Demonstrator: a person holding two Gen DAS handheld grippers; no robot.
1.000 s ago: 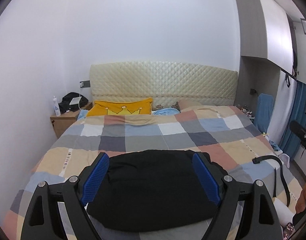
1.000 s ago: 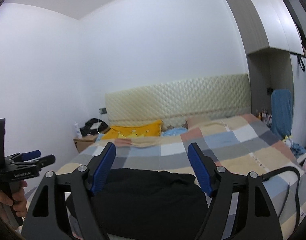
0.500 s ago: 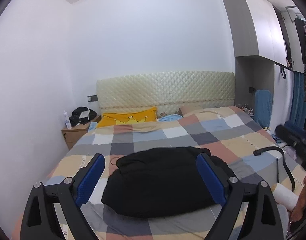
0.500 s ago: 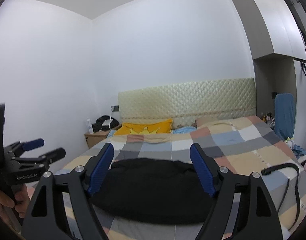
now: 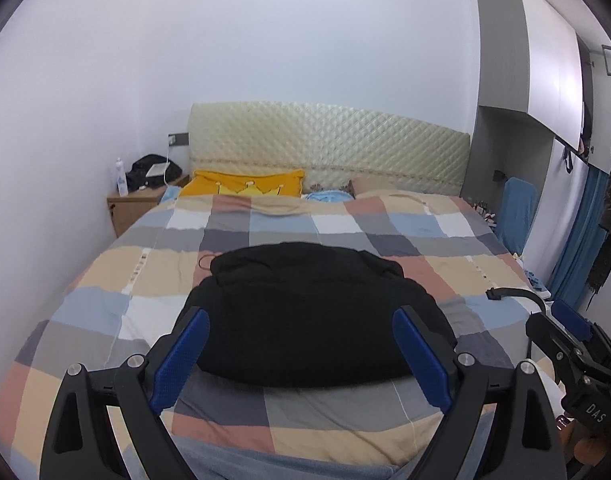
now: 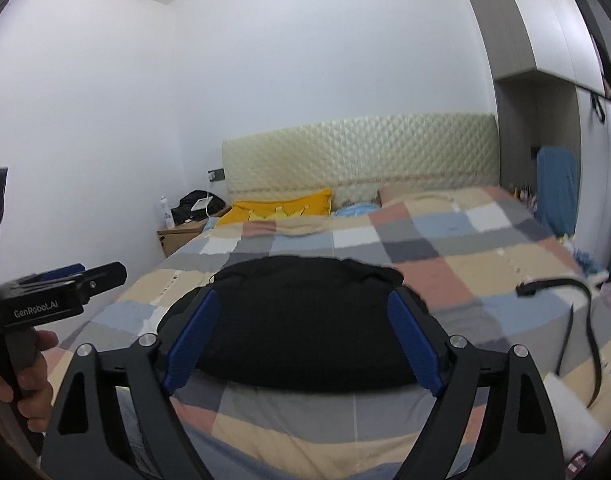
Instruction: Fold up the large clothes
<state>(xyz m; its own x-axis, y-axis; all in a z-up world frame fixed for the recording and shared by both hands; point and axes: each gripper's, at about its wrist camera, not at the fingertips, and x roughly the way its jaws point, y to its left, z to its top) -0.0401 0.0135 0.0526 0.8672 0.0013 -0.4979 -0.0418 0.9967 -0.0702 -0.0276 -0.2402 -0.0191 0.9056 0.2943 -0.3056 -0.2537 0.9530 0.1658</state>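
A black garment (image 5: 309,312) lies folded in a rounded bundle on the checked bedspread (image 5: 105,280), near the foot of the bed. It also shows in the right wrist view (image 6: 301,320). My left gripper (image 5: 301,356) is open and empty, held in the air before the bundle, apart from it. My right gripper (image 6: 301,336) is open and empty too, held in front of the bundle. The right gripper shows at the right edge of the left wrist view (image 5: 565,328). The left gripper shows at the left of the right wrist view (image 6: 81,280).
A black belt (image 6: 577,312) lies on the bed's right side. Yellow pillow (image 5: 245,186) and padded headboard (image 5: 329,152) at the far end. Wooden nightstand (image 5: 133,204) with a bottle and a bag at far left. Wardrobe (image 5: 545,60) and blue curtain (image 5: 577,240) on the right.
Both grippers have dipped and come closer to the bed, so the black bundle sits larger between the fingers. The garment has not moved. Both stay open.
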